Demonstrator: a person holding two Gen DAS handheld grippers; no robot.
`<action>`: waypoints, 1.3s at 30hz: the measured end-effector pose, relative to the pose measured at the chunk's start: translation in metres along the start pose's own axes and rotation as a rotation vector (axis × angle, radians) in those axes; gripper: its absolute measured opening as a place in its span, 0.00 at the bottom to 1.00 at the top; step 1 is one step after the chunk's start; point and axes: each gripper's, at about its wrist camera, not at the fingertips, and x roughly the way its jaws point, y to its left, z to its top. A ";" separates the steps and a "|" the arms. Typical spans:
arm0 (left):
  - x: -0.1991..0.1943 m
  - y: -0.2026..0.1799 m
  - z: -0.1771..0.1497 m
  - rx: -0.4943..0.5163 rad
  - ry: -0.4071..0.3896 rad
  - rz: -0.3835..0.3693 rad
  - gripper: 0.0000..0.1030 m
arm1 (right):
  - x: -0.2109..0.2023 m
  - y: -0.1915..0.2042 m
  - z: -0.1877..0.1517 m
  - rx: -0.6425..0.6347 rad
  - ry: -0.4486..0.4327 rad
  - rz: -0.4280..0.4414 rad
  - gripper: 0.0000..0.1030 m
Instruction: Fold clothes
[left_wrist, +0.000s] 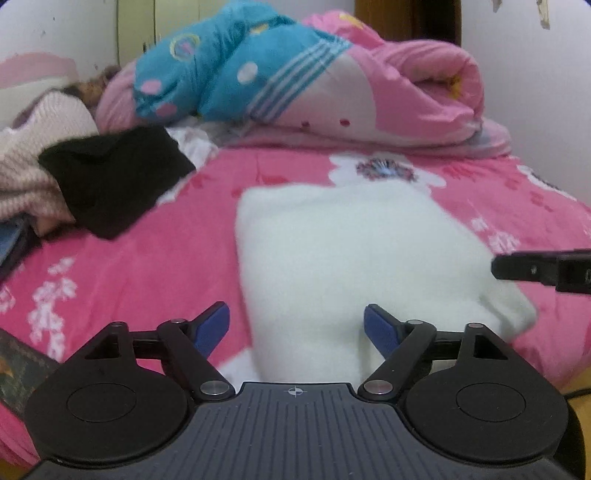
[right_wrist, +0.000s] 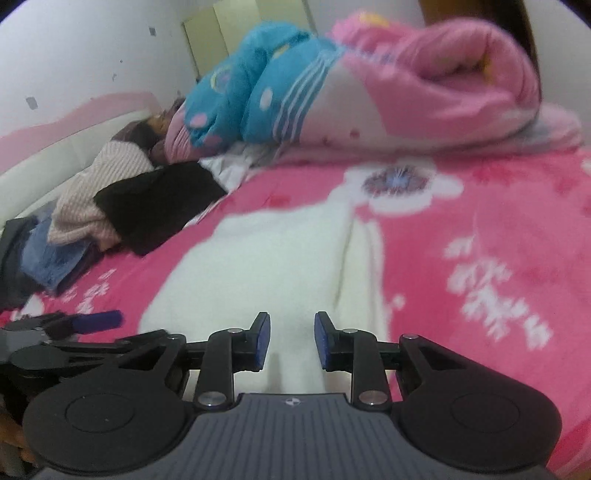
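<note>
Hand-held gripper L (left_wrist: 296, 326) parted, empty | R (right_wrist: 291, 341) apart | white garment (left_wrist: 354, 258) on bed (left_wrist: 147, 266)

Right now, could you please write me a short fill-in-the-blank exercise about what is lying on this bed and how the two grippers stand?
1. The garment lying in front of both grippers is ____ in colour.
2. The bedspread beneath it is mostly ____.
3. Neither the left gripper nor the right gripper grips anything; both jaws stand ____.
4. The black garment lies partly on top of a ____ striped knit.

Missing words: white; pink; open; beige
</note>
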 end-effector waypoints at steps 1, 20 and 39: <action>0.001 -0.002 0.002 0.002 -0.001 0.003 0.81 | 0.008 -0.004 -0.002 0.009 0.027 -0.011 0.28; 0.025 -0.024 0.014 0.056 0.127 0.079 0.98 | 0.053 -0.015 -0.003 0.010 0.074 -0.095 0.83; 0.027 -0.022 0.017 0.025 0.146 0.069 0.99 | 0.060 0.009 0.017 -0.170 0.004 -0.164 0.35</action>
